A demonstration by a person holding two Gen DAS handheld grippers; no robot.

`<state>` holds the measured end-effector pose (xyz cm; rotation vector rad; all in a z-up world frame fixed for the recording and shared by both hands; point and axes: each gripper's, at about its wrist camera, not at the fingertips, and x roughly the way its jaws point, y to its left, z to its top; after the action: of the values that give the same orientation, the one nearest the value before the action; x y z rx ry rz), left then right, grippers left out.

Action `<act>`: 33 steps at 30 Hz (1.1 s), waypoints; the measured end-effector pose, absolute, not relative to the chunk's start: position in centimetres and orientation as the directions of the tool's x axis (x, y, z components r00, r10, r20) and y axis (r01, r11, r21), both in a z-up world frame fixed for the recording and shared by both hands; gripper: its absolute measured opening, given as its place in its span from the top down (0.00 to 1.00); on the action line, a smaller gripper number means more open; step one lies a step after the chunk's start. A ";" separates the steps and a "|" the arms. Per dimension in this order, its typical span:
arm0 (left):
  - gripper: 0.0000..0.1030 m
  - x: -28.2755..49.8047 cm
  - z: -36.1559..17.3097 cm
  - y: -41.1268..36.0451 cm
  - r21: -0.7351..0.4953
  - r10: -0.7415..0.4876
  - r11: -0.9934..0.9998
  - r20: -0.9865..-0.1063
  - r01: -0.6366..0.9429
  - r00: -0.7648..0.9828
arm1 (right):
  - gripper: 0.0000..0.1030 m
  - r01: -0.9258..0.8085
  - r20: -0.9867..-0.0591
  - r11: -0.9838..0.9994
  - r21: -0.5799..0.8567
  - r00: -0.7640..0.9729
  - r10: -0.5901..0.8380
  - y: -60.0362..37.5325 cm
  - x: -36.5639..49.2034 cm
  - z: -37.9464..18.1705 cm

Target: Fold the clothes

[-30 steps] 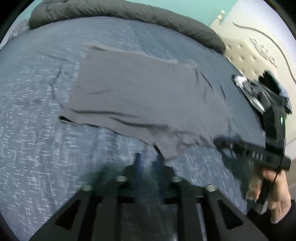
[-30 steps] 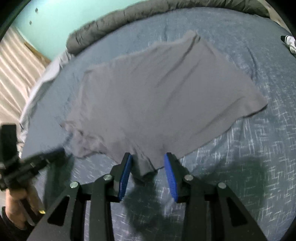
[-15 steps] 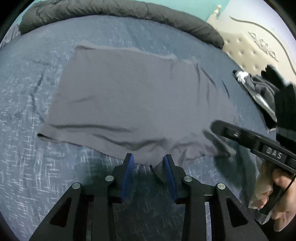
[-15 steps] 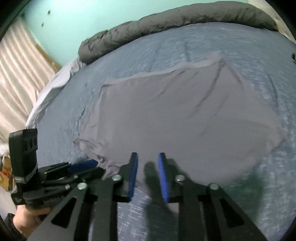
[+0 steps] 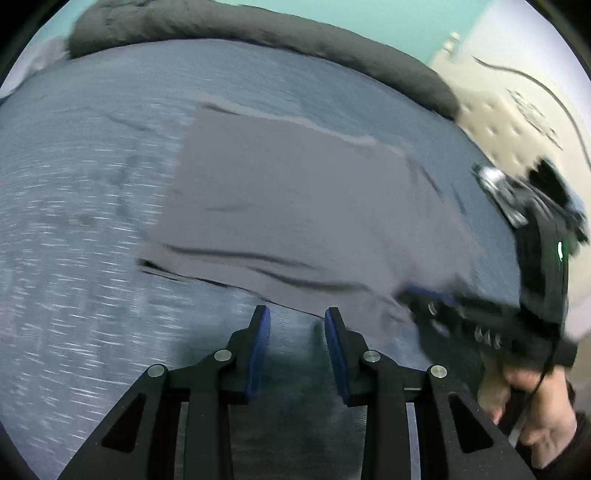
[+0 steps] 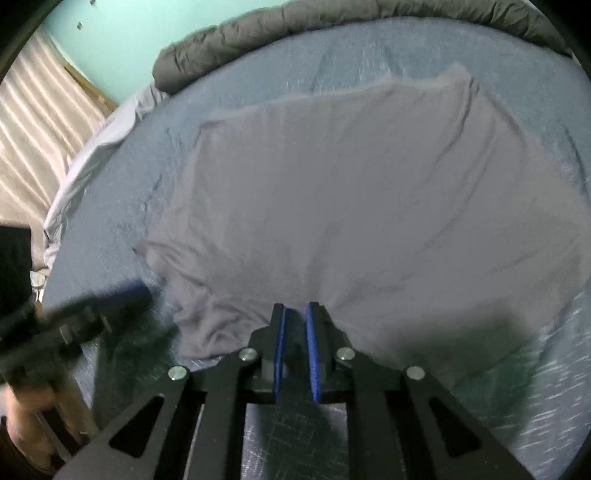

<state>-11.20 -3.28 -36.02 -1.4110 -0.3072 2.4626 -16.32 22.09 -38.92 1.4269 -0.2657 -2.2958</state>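
- since half a second ago the right gripper (image 6: 294, 314) has narrowed its jaws almost together over the near hem of the shirt (image 6: 369, 206), where before they stood wider just short of it; the left gripper (image 5: 297, 317) has spread and sits back off the hem.
- right gripper: blue pads a sliver apart, with grey cloth bunched at the tips. it looks pinched, though blur keeps me from being sure how firm the hold is.
- left gripper: jaws wide, nothing between them, tips just short of the near edge, over the bedspread (image 5: 74, 295).
- shirt: lies spread mostly flat on the blue bedspread, mid-bed, with a few long creases and a rumpled near-left corner. a dark duvet (image 6: 332, 33) runs along the far edge, well apart from it. i see no clear fold in it; this could be a spread shirt or one already folded to a flat panel.
- handling, as i judge it: light, thin, limp knit. it will drape and drag rather than hold shape, and it may slip from a shallow pinch.
- where to hold: near hem or corners, two spaced points, deep enough to catch both layers so the edge lifts evenly.
- risk: one-point lifts will twist it.
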 end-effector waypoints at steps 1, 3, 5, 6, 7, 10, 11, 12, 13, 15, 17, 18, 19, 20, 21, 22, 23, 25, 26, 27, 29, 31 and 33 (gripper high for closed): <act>0.68 -11.5 -36.0 -4.1 -0.313 0.327 -0.943 -0.807 -0.114 -0.492 | 0.90 0.249 -0.811 -0.893 0.375 -0.379 -0.446 22.0 -16.3 -39.1; 0.68 -12.1 -36.1 -5.9 -0.321 0.303 -0.945 -0.805 -0.055 -0.510 | 0.90 0.251 -0.784 -0.881 0.400 -0.404 -0.471 22.6 -16.2 -38.0; 0.67 -12.7 -36.0 -7.9 -0.312 0.264 -0.950 -0.807 0.001 -0.529 | 0.90 0.234 -0.763 -0.878 0.417 -0.435 -0.478 23.6 -16.1 -37.1; 0.67 -12.9 -36.1 -8.7 -0.315 0.256 -0.949 -0.805 0.020 -0.535 | 0.90 0.223 -0.753 -0.879 0.421 -0.455 -0.476 24.1 -16.1 -36.7; 0.67 -13.1 -36.1 -9.4 -0.319 0.248 -0.947 -0.804 0.039 -0.540 | 0.90 0.211 -0.742 -0.880 0.425 -0.475 -0.473 24.7 -16.2 -36.3; 0.66 -13.8 -36.4 -10.9 -0.341 0.249 -0.937 -0.803 0.074 -0.542 | 0.90 0.160 -0.729 -0.883 0.441 -0.510 -0.457 25.8 -16.7 -36.0; 0.66 -14.0 -36.6 -11.2 -0.348 0.253 -0.934 -0.803 0.081 -0.540 | 0.90 0.144 -0.728 -0.882 0.448 -0.515 -0.453 26.2 -16.8 -36.3; 0.66 -14.2 -36.8 -11.4 -0.355 0.256 -0.931 -0.803 0.087 -0.538 | 0.90 0.122 -0.728 -0.881 0.457 -0.518 -0.449 26.8 -16.9 -36.5; 0.66 -14.4 -36.9 -11.4 -0.374 0.273 -0.924 -0.799 0.086 -0.535 | 0.90 0.099 -0.728 -0.879 0.467 -0.521 -0.445 27.3 -17.0 -36.7; 0.66 -14.8 -37.2 -11.4 -0.399 0.299 -0.913 -0.794 0.082 -0.529 | 0.90 0.073 -0.725 -0.875 0.479 -0.529 -0.441 28.5 -17.0 -36.9; 0.66 -15.3 -37.5 -11.4 -0.413 0.317 -0.907 -0.793 0.077 -0.521 | 0.90 0.050 -0.720 -0.875 0.482 -0.547 -0.428 29.7 -16.8 -36.6; 0.67 -15.6 -37.6 -10.7 -0.412 0.318 -0.908 -0.793 0.073 -0.519 | 0.90 0.038 -0.717 -0.875 0.483 -0.555 -0.421 30.3 -16.7 -36.5; 0.67 -15.9 -37.7 -10.0 -0.410 0.319 -0.909 -0.794 0.068 -0.518 | 0.90 0.027 -0.715 -0.874 0.484 -0.564 -0.413 31.0 -16.6 -36.3; 0.67 -16.1 -37.8 -9.9 -0.418 0.325 -0.906 -0.790 0.068 -0.519 | 0.90 0.015 -0.712 -0.874 0.486 -0.572 -0.406 31.6 -16.5 -36.2; 0.69 -16.3 -37.8 -9.9 -0.426 0.332 -0.902 -0.787 0.068 -0.521 | 0.90 0.001 -0.711 -0.873 0.488 -0.579 -0.399 32.2 -16.4 -36.1; 0.75 -16.5 -37.9 -9.8 -0.434 0.338 -0.898 -0.783 0.069 -0.522 | 0.90 -0.013 -0.710 -0.871 0.491 -0.585 -0.392 32.8 -16.4 -36.1; 0.80 -16.7 -37.9 -9.8 -0.442 0.344 -0.894 -0.779 0.069 -0.524 | 0.90 -0.028 -0.709 -0.869 0.493 -0.591 -0.383 33.4 -16.3 -36.1; 0.96 -17.0 -38.0 -9.7 -0.458 0.357 -0.886 -0.771 0.069 -0.527 | 0.90 -0.048 -0.707 -0.866 0.498 -0.601 -0.373 34.6 -16.1 -36.1; 0.97 -17.2 -38.1 -9.7 -0.466 0.363 -0.882 -0.767 0.070 -0.528 | 0.90 -0.056 -0.705 -0.864 0.500 -0.606 -0.369 35.1 -16.1 -36.1; 0.98 -17.4 -38.1 -9.7 -0.473 0.369 -0.878 -0.763 0.070 -0.530 | 0.90 -0.063 -0.703 -0.862 0.503 -0.611 -0.365 35.6 -16.0 -36.0; 0.98 -17.7 -38.2 -9.6 -0.489 0.382 -0.869 -0.755 0.070 -0.533 | 0.90 -0.076 -0.698 -0.858 0.509 -0.620 -0.359 36.7 -16.0 -36.0; 0.98 -18.0 -37.4 -8.8 -0.486 0.384 -0.873 -0.750 0.053 -0.539 | 0.90 -0.088 -0.693 -0.851 0.519 -0.626 -0.358 37.6 -15.9 -36.0; 0.98 -18.3 -36.5 -7.9 -0.481 0.387 -0.876 -0.744 0.035 -0.545 | 0.90 -0.098 -0.692 -0.848 0.520 -0.630 -0.352 38.4 -16.0 -36.0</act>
<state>-18.27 -7.94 -36.49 -1.3742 -0.6684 2.5048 -15.97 38.38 -36.01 1.2717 -0.7967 -2.5909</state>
